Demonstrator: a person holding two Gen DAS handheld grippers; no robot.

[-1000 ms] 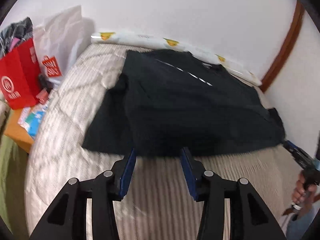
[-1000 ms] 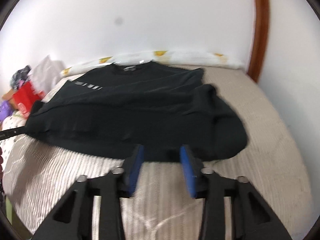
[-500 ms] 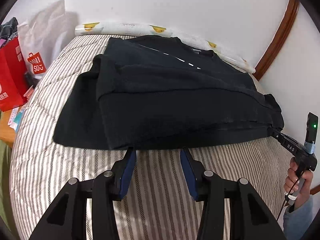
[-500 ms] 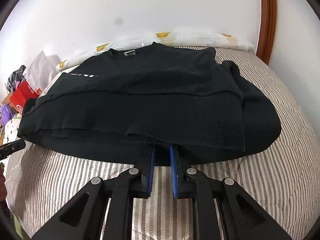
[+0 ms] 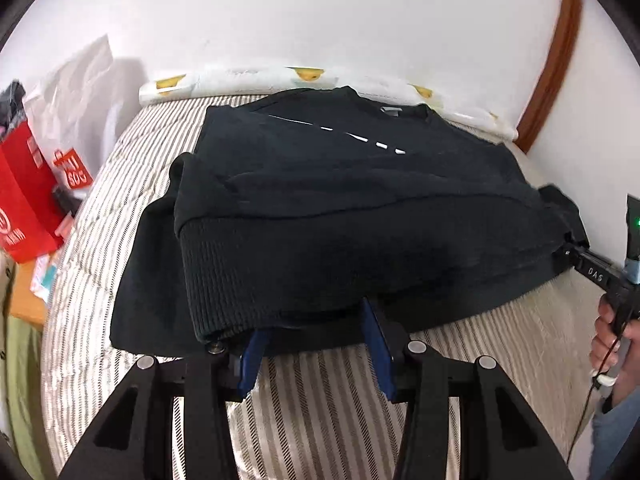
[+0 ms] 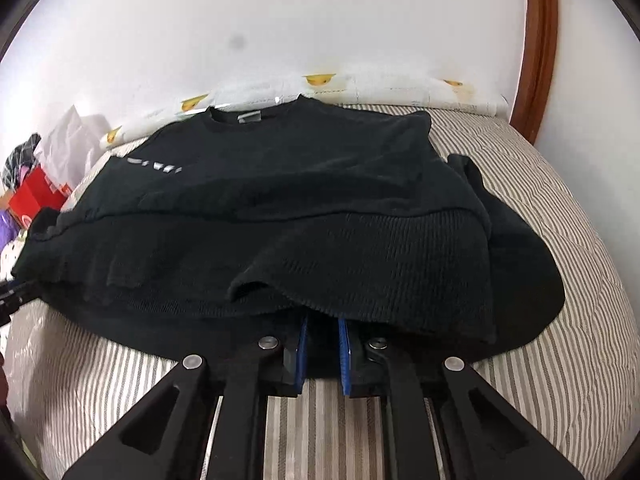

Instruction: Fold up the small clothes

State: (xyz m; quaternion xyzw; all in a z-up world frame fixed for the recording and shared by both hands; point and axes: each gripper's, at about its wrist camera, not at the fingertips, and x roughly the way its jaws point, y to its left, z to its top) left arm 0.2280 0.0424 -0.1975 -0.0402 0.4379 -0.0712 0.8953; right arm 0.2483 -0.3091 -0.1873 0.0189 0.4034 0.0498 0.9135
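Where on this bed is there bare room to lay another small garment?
Bare striped bedcover lies right of the black sweater, toward the wooden door frame, and along the near edge beside the right gripper. The left bedside is crowded with a red bag and a white bag.

Black tool (image 5: 316, 344), blue pads (image 5: 250, 364), silver screws

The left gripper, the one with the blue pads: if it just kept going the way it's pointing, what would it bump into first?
The black sweatshirt. The left gripper already has its fingertips at the ribbed hem, so it would push straight into that cloth on the striped bed.
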